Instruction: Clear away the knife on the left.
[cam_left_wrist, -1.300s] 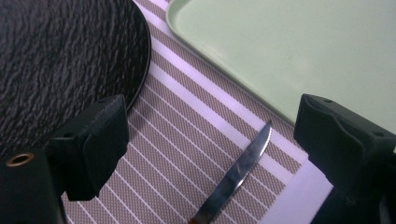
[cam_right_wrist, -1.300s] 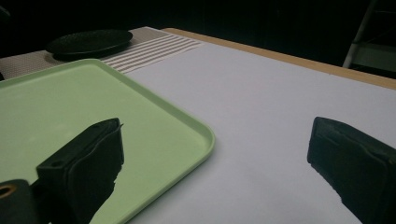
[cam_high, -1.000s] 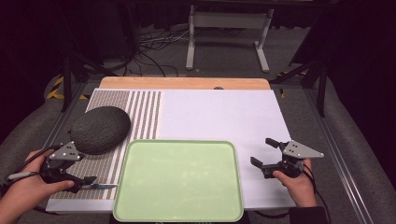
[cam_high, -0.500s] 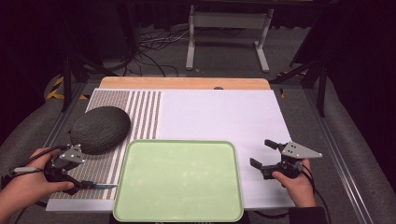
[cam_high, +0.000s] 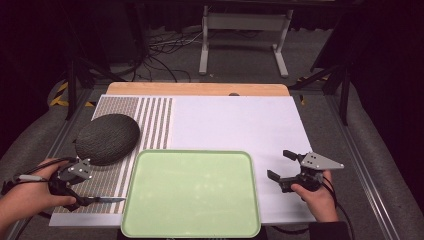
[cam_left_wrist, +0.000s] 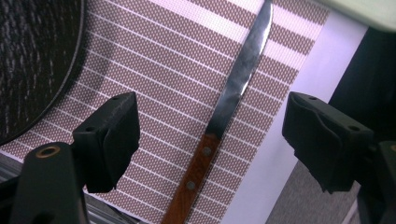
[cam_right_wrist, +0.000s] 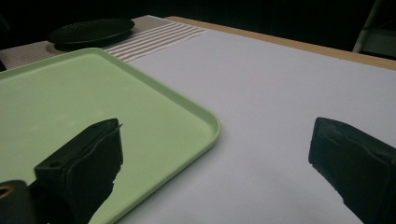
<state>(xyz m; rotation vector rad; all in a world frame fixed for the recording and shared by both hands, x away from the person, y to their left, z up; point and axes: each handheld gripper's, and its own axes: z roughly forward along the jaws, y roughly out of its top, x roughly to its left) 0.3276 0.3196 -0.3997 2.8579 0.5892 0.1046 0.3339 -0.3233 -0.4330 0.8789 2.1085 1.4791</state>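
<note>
While over the striped mat (cam_high: 150, 117) at the table's (cam_high: 240, 120) near-left corner, left gripper (cam_left_wrist: 210, 135) wide open, jaws straddling the knife (cam_left_wrist: 219, 126) without touching it. Knife flat on the mat, wooden handle toward the near edge, tip close to the green tray (cam_high: 192, 195); dark plate (cam_high: 106, 138) just behind on the mat. Right gripper (cam_high: 286, 166) also open, near the right edge, just right of the tray, holding nothing.
</note>
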